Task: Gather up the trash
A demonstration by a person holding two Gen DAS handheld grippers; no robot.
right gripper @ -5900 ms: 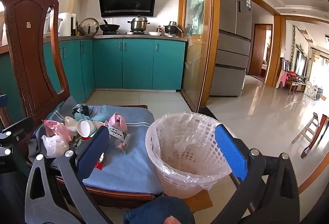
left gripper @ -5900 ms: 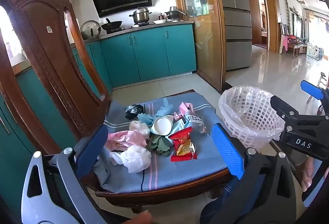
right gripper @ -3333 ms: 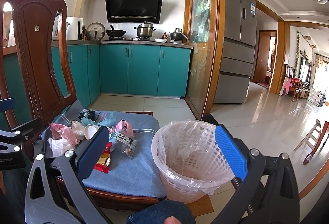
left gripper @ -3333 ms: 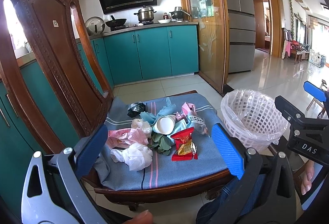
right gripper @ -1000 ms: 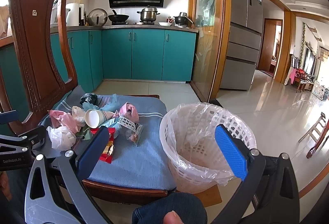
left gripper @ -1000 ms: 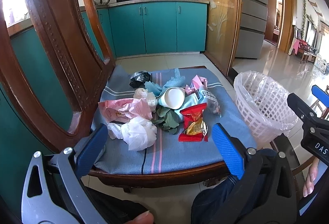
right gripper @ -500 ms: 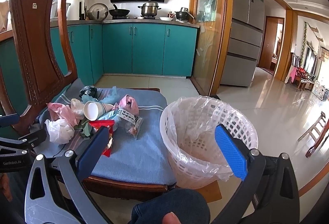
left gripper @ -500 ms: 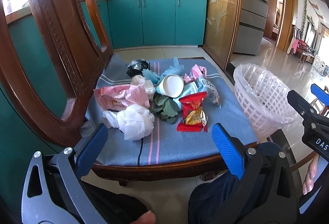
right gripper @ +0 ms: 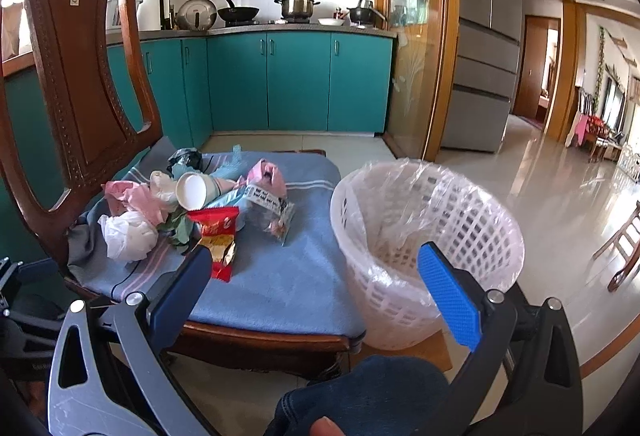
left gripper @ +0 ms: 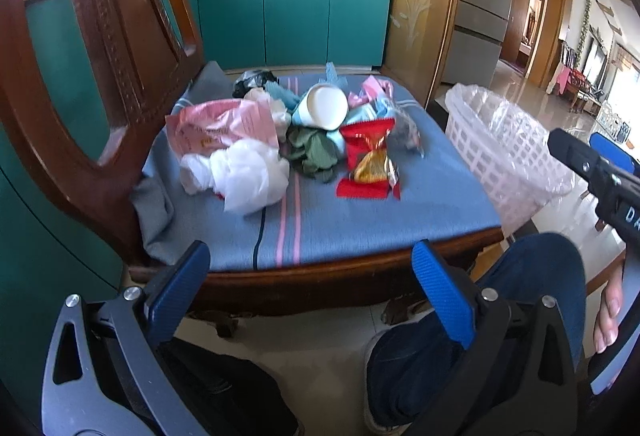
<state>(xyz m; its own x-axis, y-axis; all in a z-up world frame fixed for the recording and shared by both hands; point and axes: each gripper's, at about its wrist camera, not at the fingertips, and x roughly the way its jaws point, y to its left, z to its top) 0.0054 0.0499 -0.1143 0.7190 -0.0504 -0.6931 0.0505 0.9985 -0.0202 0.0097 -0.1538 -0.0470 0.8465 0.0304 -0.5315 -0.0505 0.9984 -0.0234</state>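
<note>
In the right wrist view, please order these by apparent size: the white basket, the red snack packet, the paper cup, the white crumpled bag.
1. White basket, clearly largest.
2. White crumpled bag and red snack packet: look alike, unranked.
3. Paper cup, smallest, though farther from the camera.

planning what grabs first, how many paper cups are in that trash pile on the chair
1: a white paper cup lies on its side mid-pile on the blue cushion, mouth facing the grippers. Others may be buried under wrappers.
</note>
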